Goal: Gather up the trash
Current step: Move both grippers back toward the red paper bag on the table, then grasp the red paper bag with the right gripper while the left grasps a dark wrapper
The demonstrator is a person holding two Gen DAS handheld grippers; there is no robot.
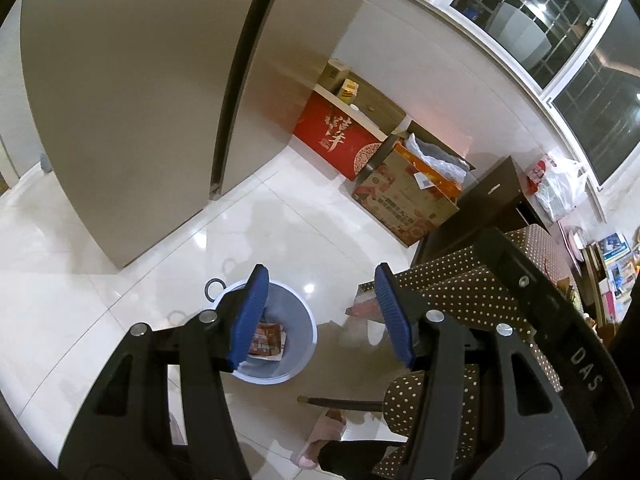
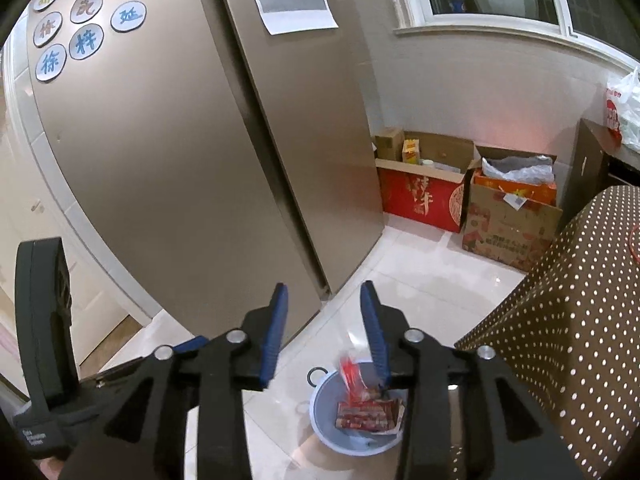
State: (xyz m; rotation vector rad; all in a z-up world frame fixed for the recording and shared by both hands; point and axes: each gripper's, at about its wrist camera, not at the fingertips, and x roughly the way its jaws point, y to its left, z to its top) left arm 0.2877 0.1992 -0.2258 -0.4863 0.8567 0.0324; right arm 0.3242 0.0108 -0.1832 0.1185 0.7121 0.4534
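left tongs [image 1: 320, 312]: blue-padded fingers spread wide apart, nothing between them, pointing steeply downward. right tongs [image 2: 325, 332]: fingers likewise parted and empty, tilted downward, slightly narrower gap than the left.

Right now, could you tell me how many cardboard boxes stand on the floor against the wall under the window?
2. The red box stands beside the refrigerator; the brown printed box stands right of it, nearer the polka-dot tablecloth. More may be hidden behind the table.

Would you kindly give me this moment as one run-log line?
left gripper: open, empty | right gripper: open | red wrapper: blurred, above bin | bin: on floor, holds red packet
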